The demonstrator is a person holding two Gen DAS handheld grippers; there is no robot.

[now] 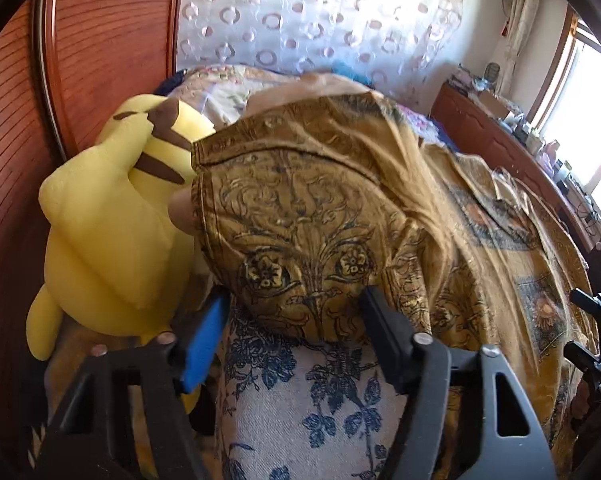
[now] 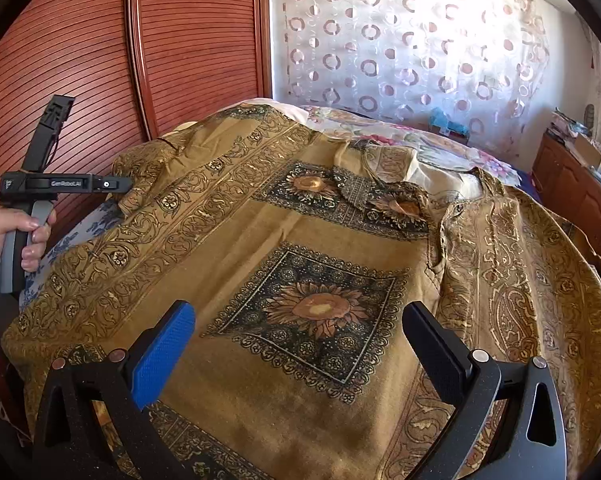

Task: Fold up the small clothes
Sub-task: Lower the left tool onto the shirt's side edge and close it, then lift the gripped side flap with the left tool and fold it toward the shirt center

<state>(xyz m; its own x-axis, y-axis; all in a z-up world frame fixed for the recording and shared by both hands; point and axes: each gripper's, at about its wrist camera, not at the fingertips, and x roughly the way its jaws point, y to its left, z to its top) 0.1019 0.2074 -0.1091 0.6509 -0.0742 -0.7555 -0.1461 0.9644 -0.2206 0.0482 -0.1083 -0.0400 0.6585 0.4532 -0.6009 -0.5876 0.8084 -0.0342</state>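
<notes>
Cloth, plush and plastic
Matt printed cloth tunic [image 2: 300, 264] ahead of the right claw [image 2: 300, 344]; soft plush toy [image 1: 112, 216] left of the left claw's [image 1: 292, 312] matt black plastic.

Open left gripper [image 1: 296, 312] under mustard patterned garment [image 1: 312, 216], yellow plush [image 1: 112, 232] beside.

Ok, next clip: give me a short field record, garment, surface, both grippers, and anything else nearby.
garment: mustard patterned top, spread out, sleeve end draped near the left gripper
surface: bed with blue floral sheet
left gripper: open, at the sleeve hem, holding nothing
right gripper: open, above the sunflower panel
nearby: yellow plush toy, against the wooden panel
</notes>
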